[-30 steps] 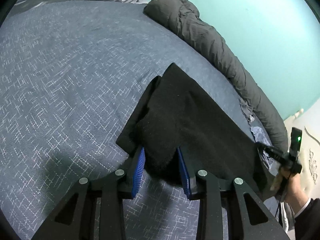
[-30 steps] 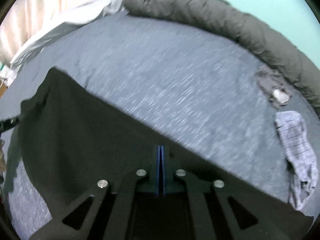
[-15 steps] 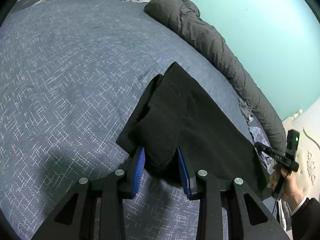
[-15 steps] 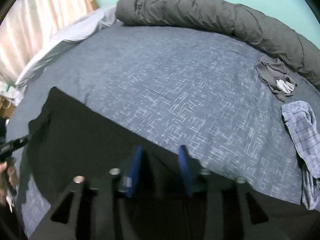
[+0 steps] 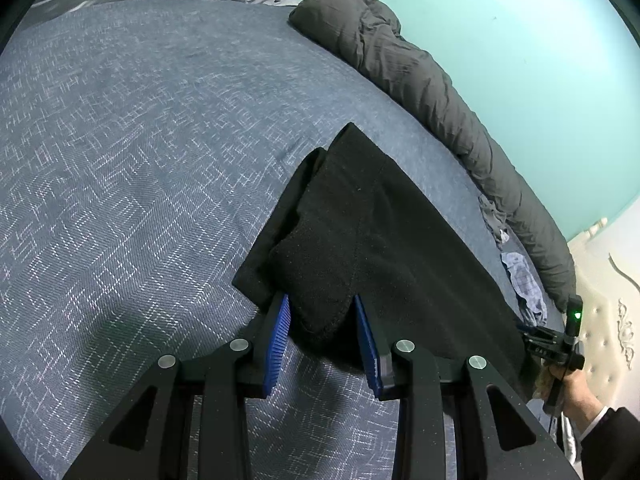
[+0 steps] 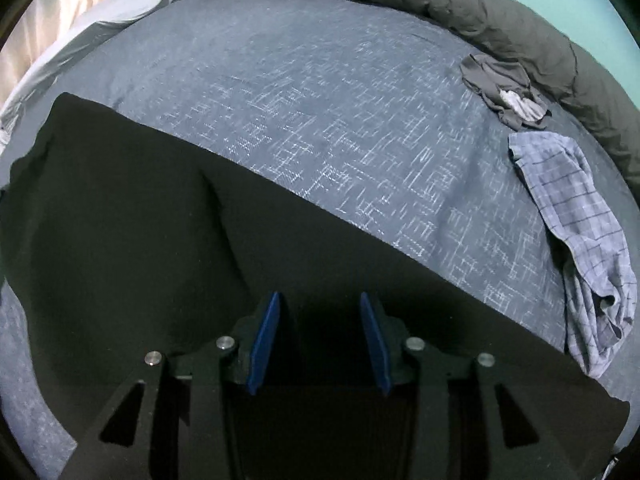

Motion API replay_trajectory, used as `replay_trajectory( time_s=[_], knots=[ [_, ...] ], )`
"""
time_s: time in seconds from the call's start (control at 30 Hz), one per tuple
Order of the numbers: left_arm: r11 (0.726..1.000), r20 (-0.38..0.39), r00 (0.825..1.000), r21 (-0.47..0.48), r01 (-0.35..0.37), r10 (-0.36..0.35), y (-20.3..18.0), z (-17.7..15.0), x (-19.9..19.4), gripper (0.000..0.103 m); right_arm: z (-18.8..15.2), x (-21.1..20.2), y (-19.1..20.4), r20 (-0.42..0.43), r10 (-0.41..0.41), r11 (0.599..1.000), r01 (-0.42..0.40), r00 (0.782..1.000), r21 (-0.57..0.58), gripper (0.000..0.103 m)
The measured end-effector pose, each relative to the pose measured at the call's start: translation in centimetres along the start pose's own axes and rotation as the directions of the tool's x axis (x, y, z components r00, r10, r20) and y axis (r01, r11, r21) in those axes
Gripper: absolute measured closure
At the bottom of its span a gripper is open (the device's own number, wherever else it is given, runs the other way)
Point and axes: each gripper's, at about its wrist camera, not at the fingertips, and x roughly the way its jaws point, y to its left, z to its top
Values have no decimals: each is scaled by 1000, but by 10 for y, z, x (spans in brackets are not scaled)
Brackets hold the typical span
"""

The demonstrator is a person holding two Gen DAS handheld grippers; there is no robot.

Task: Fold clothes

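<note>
Black garment (image 5: 400, 248) lies flat on the blue bedspread (image 5: 140, 140), stretched long between the two tongs, one layer doubled over at the left end, so a fold looks laid down. Left gripper (image 5: 322, 320) is spread wide with a folded corner lying loose between the pads, not pinched. Right gripper (image 6: 320, 328) is also wide, nothing held, sitting over the other end. Checked shirt (image 6: 580, 220) and grey bundle (image 6: 504, 92) wait near the rolled duvet (image 6: 400, 0), likely set aside.
</note>
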Motion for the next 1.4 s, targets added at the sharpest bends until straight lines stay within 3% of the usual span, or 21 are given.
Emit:
replay_trajectory(
  time_s=[0.03, 0.1, 0.27, 0.43, 0.6, 0.7, 0.8, 0.87, 0.97, 1.0, 1.13, 1.3, 1.4],
  knots=[
    [1000, 0, 1000, -1, 1, -1, 0, 0, 0, 67, -1, -1, 1, 11, -6, 1000, 6, 1000, -5, 89],
    [1000, 1, 1000, -2, 2, -2, 0, 0, 0, 67, -3, -4, 4, 33, -19, 1000, 19, 999, -15, 99],
    [1000, 0, 1000, -5, 5, -5, 1, -1, -1, 67, -7, -11, 11, 90, -49, 998, 52, 995, -39, 100],
    [1000, 1, 1000, -10, 3, -3, -1, -1, -1, 67, 11, -38, -3, 206, -100, 995, 93, 973, 41, 100],
    [1000, 0, 1000, -9, 4, -4, -1, -2, 0, 67, 29, -4, -7, 106, -172, 984, 166, 979, 58, 100],
    [1000, -1, 1000, -15, 6, -6, 0, -3, 0, 67, 31, 7, -19, 79, -218, 970, 207, 973, 128, 99],
    [1000, -1, 1000, -15, 6, -6, 0, -2, 0, 67, 25, -18, -53, 149, -214, 951, 170, 965, 260, 90],
    [1000, -1, 1000, -18, 5, -5, 0, -1, 0, 67, 18, -39, -78, 188, -221, 938, 155, 957, 310, 77],
    [1000, 1, 1000, -16, -1, 1, 0, -1, -1, 67, -3, -56, -116, 161, -227, 917, 156, 960, 367, 67],
    [1000, 1, 1000, -15, -4, 4, 0, -1, -1, 67, -12, -58, -125, 147, -211, 914, 142, 966, 381, 66],
    [1000, 3, 1000, -20, -6, 6, 0, -1, -1, 67, -47, -56, -143, 90, -133, 918, 88, 987, 388, 46],
    [1000, 3, 1000, -15, -10, 10, 0, -2, 1, 67, -75, -36, -155, 5, -123, 920, 112, 992, 375, 46],
    [1000, 3, 1000, -12, -13, 13, 0, -2, 1, 67, -77, -29, -153, -3, -127, 923, 120, 992, 366, 46]
  ],
)
